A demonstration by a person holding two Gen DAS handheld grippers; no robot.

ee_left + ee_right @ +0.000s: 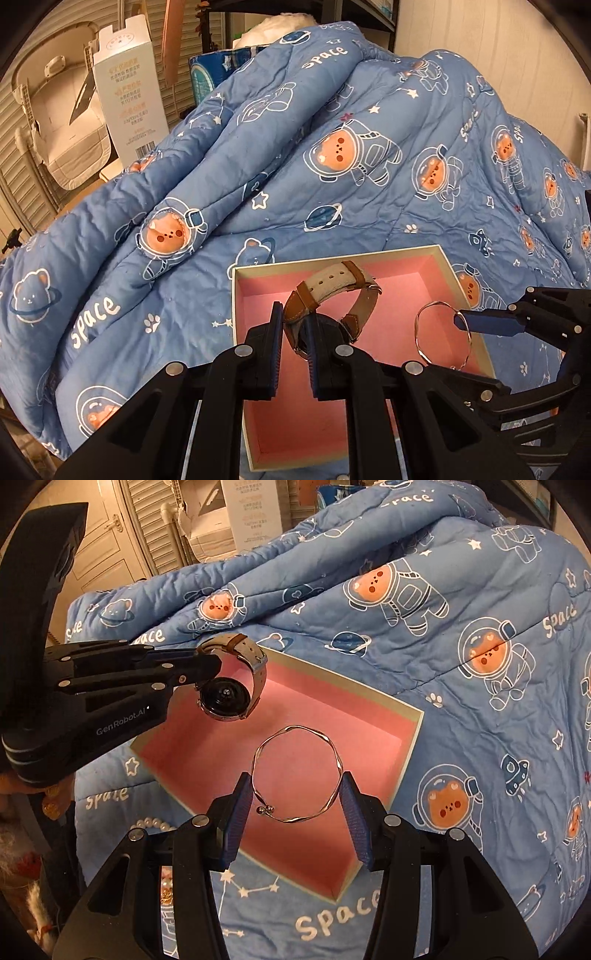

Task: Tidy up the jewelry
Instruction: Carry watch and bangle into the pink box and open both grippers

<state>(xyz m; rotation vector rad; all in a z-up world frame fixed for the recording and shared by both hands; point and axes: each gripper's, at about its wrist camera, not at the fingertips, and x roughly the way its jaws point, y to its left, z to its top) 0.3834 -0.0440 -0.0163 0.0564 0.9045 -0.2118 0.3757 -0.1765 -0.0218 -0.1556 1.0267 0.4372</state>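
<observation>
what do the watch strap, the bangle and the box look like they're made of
Watch strap: pale, matte, probably fabric or suede, with tan leather-like trim and punched holes. Bangle: thin twisted metal, silvery and shiny, with two small ball ends. Box: likely cardboard, with cream walls and a flat, matte pink lining.

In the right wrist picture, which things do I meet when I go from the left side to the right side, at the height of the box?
left gripper → watch → silver bangle → right wall of the pink-lined box → blue quilt
</observation>
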